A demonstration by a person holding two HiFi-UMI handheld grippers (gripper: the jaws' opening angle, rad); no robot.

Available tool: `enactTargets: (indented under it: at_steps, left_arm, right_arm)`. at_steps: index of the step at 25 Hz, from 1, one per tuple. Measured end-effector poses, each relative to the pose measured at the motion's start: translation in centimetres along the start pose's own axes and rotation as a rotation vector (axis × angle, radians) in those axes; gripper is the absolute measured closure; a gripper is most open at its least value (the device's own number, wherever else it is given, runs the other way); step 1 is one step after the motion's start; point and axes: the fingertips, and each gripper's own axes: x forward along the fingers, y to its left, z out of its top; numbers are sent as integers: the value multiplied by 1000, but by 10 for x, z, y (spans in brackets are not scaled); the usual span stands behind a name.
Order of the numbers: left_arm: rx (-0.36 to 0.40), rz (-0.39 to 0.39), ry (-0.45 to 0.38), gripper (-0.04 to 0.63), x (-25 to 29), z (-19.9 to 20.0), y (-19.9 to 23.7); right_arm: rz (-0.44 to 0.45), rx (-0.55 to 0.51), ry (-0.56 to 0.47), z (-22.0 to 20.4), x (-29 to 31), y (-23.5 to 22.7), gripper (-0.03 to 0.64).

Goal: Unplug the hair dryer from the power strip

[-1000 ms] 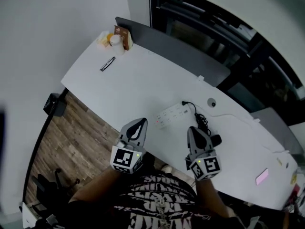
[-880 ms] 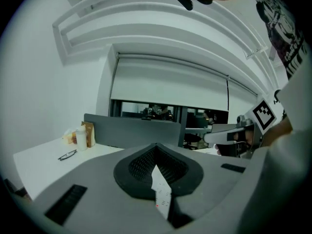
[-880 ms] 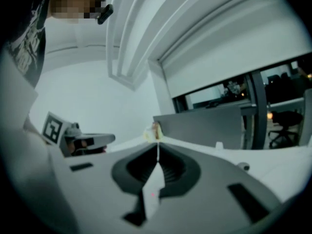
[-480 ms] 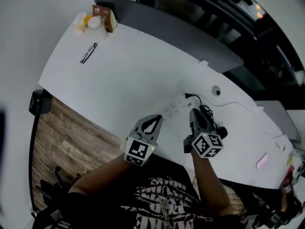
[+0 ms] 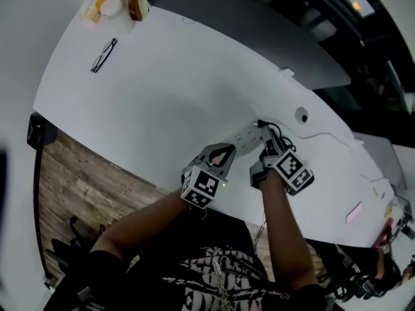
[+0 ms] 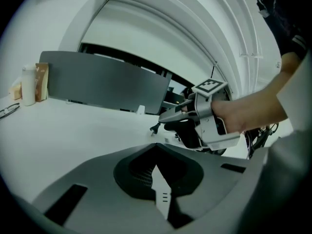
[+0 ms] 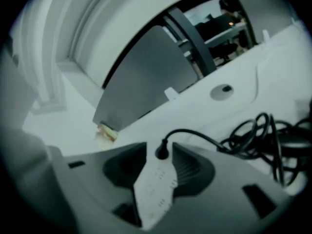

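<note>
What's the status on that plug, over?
Left gripper shut. Right gripper jaws just opened, plug between them, ungripped. Plug seated in power strip. Nothing blocking it.

Power strip (image 7: 155, 184) lies on the table (image 5: 162, 96) (plug (image 7: 162, 151) at far end).

Both forearms (image 5: 146, 222) reach forward, the left gripper (image 5: 227, 151) angled down with jaws together, the right gripper (image 5: 266, 138) with jaws just opened wide astride the plug (image 7: 162, 151).
</note>
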Motion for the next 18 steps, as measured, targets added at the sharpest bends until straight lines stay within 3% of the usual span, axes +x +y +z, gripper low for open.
enactTargets:
  at_steps: [4,10,15,18]
  left_arm:
    - [-1,-27,73,571,11,-22,-3]
    - [126,-44,182,571,22,-41,-14]
    - [129,18,185,571,23,-46,-9]
    - [230,30,143,570,22,-40,-7]
  right_arm:
    - [-13,150,9,2,6,-7,438]
    - [-30,280,-30,12,17,-34,436]
    - [-59,263,20,7,29,-38,437]
    - [5,255,24,7,31,-32,489]
